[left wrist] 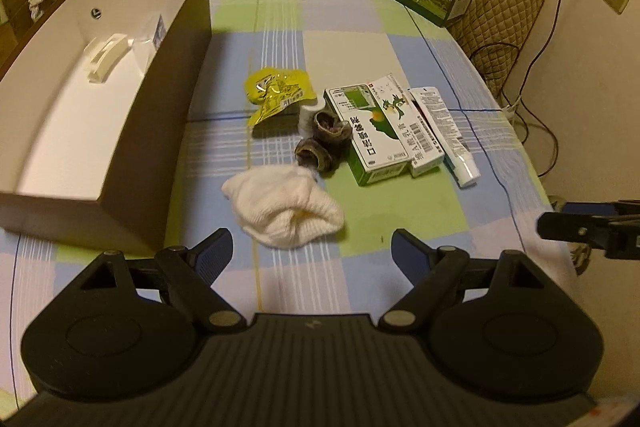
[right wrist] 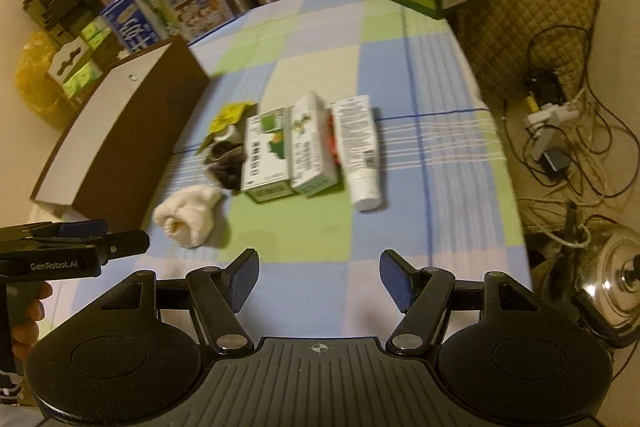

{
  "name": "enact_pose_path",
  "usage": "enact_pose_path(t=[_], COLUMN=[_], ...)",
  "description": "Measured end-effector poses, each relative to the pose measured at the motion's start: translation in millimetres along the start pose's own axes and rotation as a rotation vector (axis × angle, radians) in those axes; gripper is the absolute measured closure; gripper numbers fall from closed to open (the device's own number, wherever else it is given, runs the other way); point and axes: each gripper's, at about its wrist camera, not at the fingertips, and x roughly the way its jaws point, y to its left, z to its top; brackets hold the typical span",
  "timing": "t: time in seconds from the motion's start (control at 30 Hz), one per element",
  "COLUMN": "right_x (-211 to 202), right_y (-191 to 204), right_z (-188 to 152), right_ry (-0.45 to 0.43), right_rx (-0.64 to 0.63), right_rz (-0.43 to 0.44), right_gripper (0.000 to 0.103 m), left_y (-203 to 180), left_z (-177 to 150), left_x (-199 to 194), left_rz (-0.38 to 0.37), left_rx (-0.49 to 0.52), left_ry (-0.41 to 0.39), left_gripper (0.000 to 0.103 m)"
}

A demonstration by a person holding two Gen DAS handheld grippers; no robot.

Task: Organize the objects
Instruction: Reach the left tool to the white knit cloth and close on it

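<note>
Both grippers, left [left wrist: 312, 247] and right [right wrist: 319, 275], hover empty with jaws spread wide at the desk's [left wrist: 400, 211] near edge, likely lining up on the white sock [left wrist: 285, 205], nearest of the clutter beside the open box [left wrist: 132, 155].

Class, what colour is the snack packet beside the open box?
Yellow snack packet; clearest in the left wrist view.
</note>
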Motion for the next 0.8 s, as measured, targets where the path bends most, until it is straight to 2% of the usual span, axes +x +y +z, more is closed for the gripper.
enact_pose_path(t=[0.2, 0.5, 0.8], right_x=[3.9, 15.1, 29.3], right_y=[-22.0, -36.2, -40.6], right_z=[3.2, 6.6, 14.2], right_ry=[-0.003, 0.013, 0.026], right_rx=[0.043, 0.082, 0.093], right_rz=[-0.047, -0.067, -0.081], right_gripper=[0.039, 0.039, 0.039], left_y=[-4.4, 0.2, 3.4], left_z=[12.2, 31.1, 30.8], left_x=[30.2, 82.1, 110.6], left_rz=[0.035, 0.099, 0.132], left_rx=[0.012, 0.018, 0.036], left_ry=[0.02, 0.074, 0.119], left_gripper=[0.019, 0.02, 0.021])
